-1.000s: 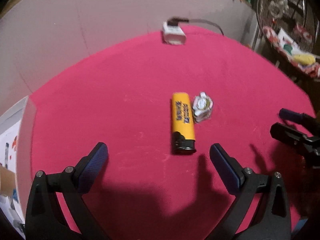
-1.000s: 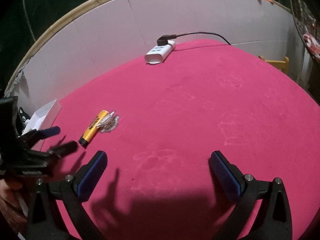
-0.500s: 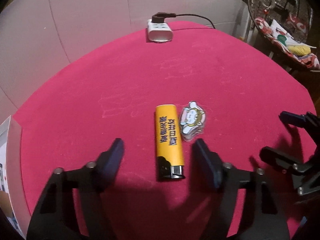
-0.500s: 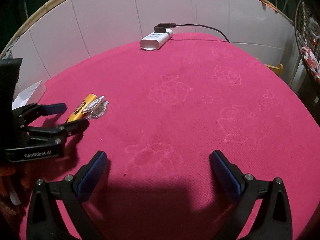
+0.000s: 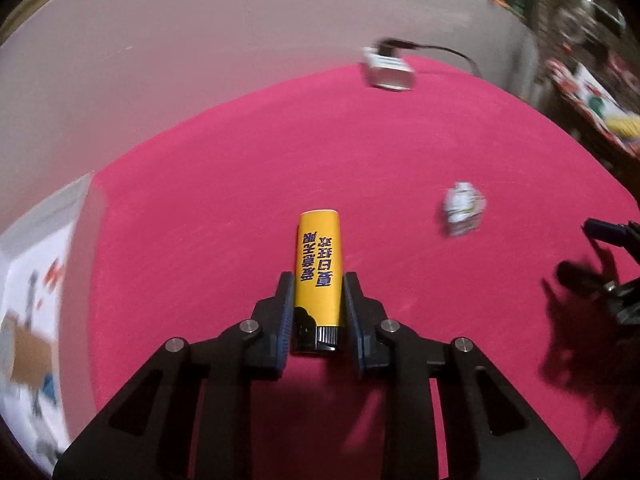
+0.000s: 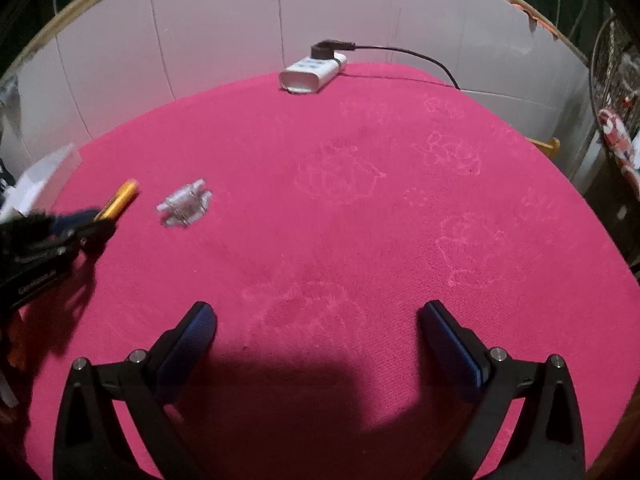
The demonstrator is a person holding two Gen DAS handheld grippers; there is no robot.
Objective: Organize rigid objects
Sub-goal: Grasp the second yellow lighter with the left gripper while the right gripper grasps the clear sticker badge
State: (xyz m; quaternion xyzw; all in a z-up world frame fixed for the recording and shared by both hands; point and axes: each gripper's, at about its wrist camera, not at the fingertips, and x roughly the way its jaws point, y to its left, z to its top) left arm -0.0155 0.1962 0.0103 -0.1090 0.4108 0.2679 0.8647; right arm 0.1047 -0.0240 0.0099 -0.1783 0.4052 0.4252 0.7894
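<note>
My left gripper (image 5: 317, 284) is shut on a yellow lighter (image 5: 319, 264) with dark print and a black cap, holding it by its lower half above the pink tablecloth (image 5: 360, 152). The lighter also shows in the right wrist view (image 6: 120, 199), at the left with the left gripper (image 6: 86, 222). A small clear keychain charm with a cartoon figure (image 5: 462, 208) lies on the cloth to the right of the lighter; it also shows in the right wrist view (image 6: 185, 207). My right gripper (image 6: 317, 320) is open and empty over the cloth, seen at the far right in the left wrist view (image 5: 600, 252).
A white power strip (image 6: 313, 71) with a black plug and cable lies at the table's far edge by the tiled wall; it also shows in the left wrist view (image 5: 388, 67). A white box (image 5: 36, 264) stands off the table's left edge. Clutter (image 5: 592, 100) sits beyond the right side.
My left gripper closed on the yellow lighter and carried it left, away from the charm. The right gripper stayed open, roughly in place.
</note>
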